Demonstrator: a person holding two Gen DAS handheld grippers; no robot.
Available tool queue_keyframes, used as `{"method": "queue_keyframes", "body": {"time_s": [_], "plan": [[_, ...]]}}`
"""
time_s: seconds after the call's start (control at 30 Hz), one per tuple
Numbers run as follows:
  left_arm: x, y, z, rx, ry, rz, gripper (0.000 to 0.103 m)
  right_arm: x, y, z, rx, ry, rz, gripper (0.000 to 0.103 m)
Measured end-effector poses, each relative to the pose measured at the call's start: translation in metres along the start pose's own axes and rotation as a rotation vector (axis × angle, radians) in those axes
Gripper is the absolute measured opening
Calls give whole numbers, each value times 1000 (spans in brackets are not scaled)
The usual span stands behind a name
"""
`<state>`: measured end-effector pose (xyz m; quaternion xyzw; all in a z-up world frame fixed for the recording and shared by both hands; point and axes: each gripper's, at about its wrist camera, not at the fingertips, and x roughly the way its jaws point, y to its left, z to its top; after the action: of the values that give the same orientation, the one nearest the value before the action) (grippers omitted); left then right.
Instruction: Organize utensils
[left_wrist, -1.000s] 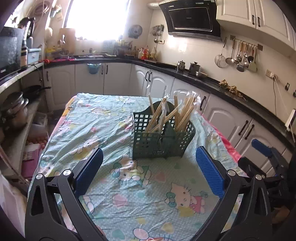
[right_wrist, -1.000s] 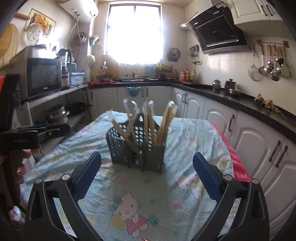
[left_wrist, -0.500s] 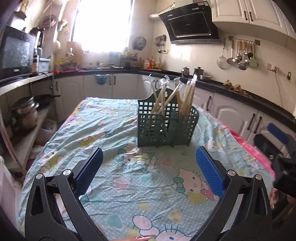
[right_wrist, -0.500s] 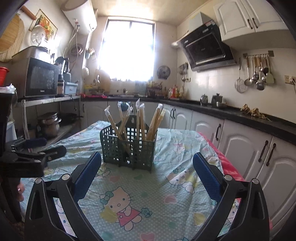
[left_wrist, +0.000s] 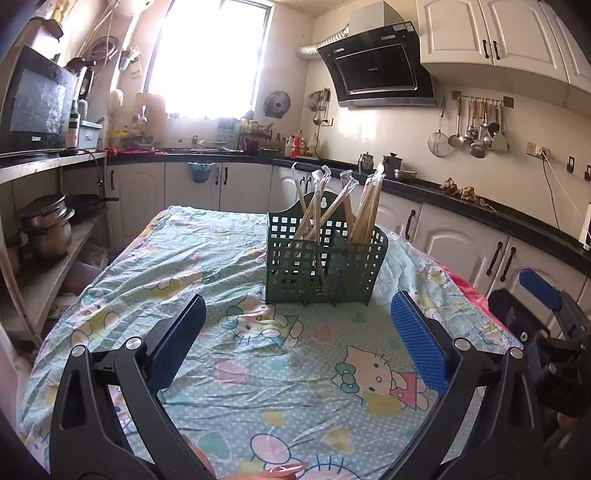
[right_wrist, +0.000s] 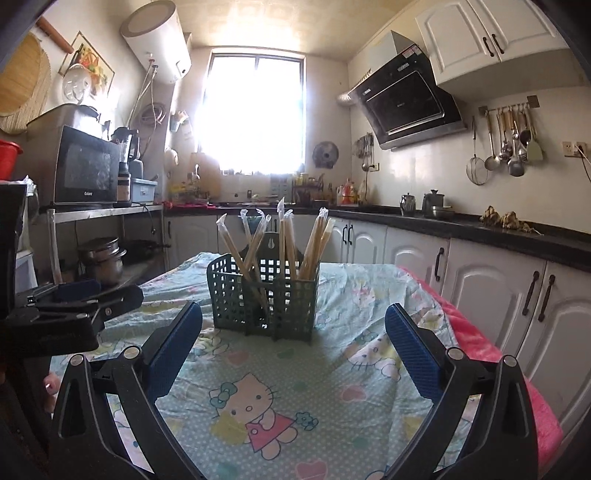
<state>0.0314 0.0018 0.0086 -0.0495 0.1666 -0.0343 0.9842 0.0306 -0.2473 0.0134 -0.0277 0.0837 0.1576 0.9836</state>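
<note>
Left hand-held gripper (left_wrist: 297, 332) released, jaws spread wide, nothing between the blue pads (left_wrist: 419, 341), hovering above the counter (left_wrist: 177, 258), which is covered in a cartoon-cat print cloth (left_wrist: 258, 373). Right hand-held gripper (right_wrist: 293, 334) likewise released, jaws wide, empty, above the same cloth. Green lattice utensil caddy (left_wrist: 325, 258) stands upright on the cloth toward the far middle of the counter, well apart from both grippers and ahead of them. Wrapped chopsticks (left_wrist: 365, 210) stand in its compartments, some leaning and crossing, plastic sleeve tips poking above the rim; exact count per compartment cannot tell. In the right wrist view the left gripper's body shows at the left edge; in the left wrist view the right gripper shows at the right edge. Ladles (right_wrist: 506, 147) hang on the wall rail.
</note>
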Motion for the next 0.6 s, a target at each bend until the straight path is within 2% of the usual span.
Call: {"method": "queue_keyframes", "body": {"time_s": [0.6], "plan": [[-1, 1, 0, -5, 0, -6, 92, -3, 2, -1, -16, -19, -6, 97]]}}
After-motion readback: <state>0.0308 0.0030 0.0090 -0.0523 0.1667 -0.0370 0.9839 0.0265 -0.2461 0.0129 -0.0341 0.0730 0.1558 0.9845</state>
